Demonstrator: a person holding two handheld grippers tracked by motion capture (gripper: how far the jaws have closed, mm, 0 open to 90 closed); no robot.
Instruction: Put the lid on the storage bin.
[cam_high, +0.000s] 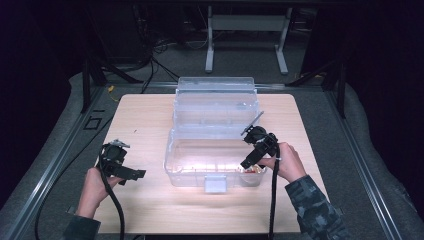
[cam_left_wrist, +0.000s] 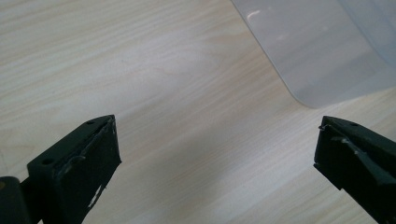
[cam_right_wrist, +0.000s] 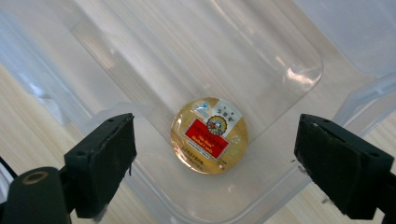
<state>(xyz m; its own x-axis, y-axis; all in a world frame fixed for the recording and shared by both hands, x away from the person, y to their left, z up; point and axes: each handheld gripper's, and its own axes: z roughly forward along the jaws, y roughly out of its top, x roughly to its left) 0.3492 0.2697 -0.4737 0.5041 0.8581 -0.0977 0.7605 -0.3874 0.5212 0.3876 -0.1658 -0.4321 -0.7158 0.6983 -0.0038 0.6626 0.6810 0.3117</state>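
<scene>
In the front right corner of the clear plastic storage box (cam_high: 215, 165), which stands open at the middle of the pale wooden desk (cam_high: 150, 205), lies a small round gold tin with a red label (cam_right_wrist: 209, 135), flat on the box floor. The right gripper (cam_right_wrist: 215, 161) hangs above it, jaws spread wide, the tin between them but untouched. This looks like either a pick-up about to begin or a release just made; I cannot tell which. A grasp calls for lowering and closing squarely. The left gripper (cam_left_wrist: 215, 154) rests near the desk's left edge, jaws apart, empty.
</scene>
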